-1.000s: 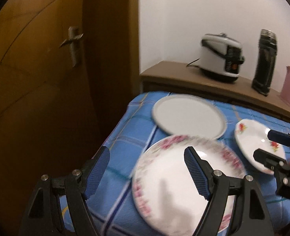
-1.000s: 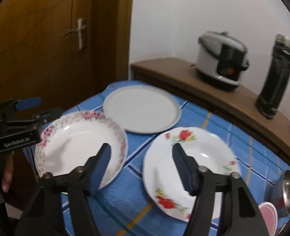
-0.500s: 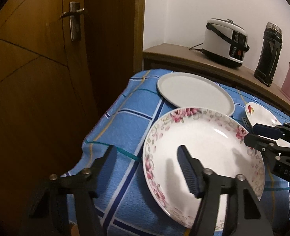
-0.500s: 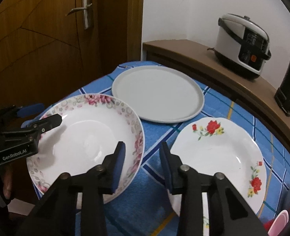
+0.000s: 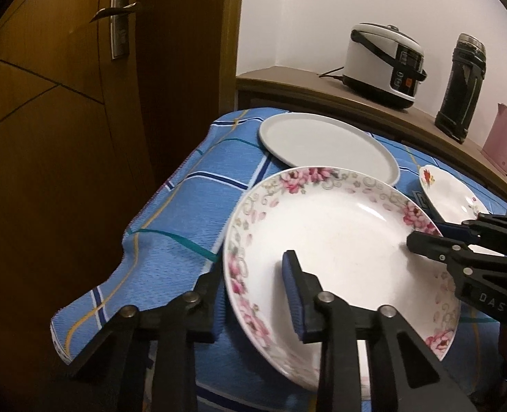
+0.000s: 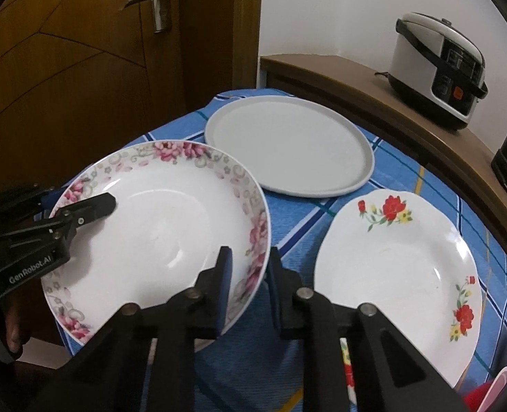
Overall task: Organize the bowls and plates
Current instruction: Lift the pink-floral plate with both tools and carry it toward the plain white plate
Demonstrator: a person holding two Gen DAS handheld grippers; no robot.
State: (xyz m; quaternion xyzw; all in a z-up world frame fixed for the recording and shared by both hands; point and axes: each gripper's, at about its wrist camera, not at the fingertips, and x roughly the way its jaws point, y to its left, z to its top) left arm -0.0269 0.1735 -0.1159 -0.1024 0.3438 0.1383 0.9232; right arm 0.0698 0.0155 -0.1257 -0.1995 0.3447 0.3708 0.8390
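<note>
1. Right wrist view: the table under a blue checked cloth (image 6: 401, 178) carries three plates, with a wooden sideboard (image 6: 373, 103) behind it.
2. The plain grey round flat plate (image 6: 287, 144) lies at the far edge of the table.
3. The white deep plate with a pink flower rim (image 6: 160, 226) sits tilted at the near left corner, overlapping the grey plate's edge in the left wrist view.
4. The white plate with red flowers (image 6: 397, 261) lies flat to its right.
5. The left gripper (image 5: 253, 295) has its fingers straddling the pink plate's left rim.
6. The right gripper (image 6: 248, 274) has its fingers astride the right rim; contact unclear for both.
</note>
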